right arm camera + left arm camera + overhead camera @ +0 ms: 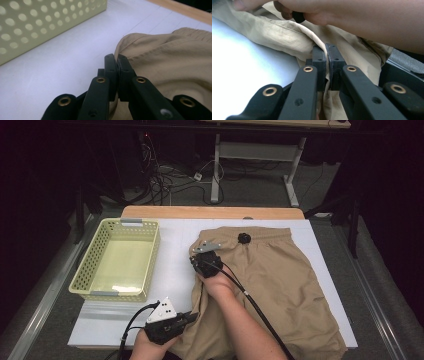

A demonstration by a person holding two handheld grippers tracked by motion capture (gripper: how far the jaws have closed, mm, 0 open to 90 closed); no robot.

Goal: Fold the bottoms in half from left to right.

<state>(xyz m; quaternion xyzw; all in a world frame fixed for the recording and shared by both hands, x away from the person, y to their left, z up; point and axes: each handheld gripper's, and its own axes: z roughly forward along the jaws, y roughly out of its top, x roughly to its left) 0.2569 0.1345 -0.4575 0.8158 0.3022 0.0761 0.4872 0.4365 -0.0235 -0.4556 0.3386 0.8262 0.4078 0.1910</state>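
Khaki shorts: soft woven cloth (pixel 270 275), creased and rumpled, spread flat over the right half of the desk, with a gathered elastic waistband along the far edge.
Drawstring knob: small round black piece (pixel 243 238) lying on the waistband.
Desk: smooth matt white top (pixel 175 270) with a pale wooden strip along the far edge.
Basket: pale yellow-green plastic (pixel 117 260), rectangular, walls pierced with rows of round holes, standing on the left part of the desk, apart from the shorts.
Left tongs: black, angular, hard plastic (pixel 187 318) with brass-coloured pivots, at the near left edge of the shorts; in the left gripper view the two flat pads (pixel 320 60) are pinched together on a fold of the cloth's hem.
Right tongs: same black build (pixel 194 261), at the far left corner of the shorts near the waistband; in the right gripper view the pads (pixel 110 65) are closed on the rounded cloth edge, fabric squeezed between them.
Cables: black, rubbery, one trailing from each tool toward the near edge (pixel 255 302).
Plates: grey three-cornered metal on top of each tool (pixel 162 310).
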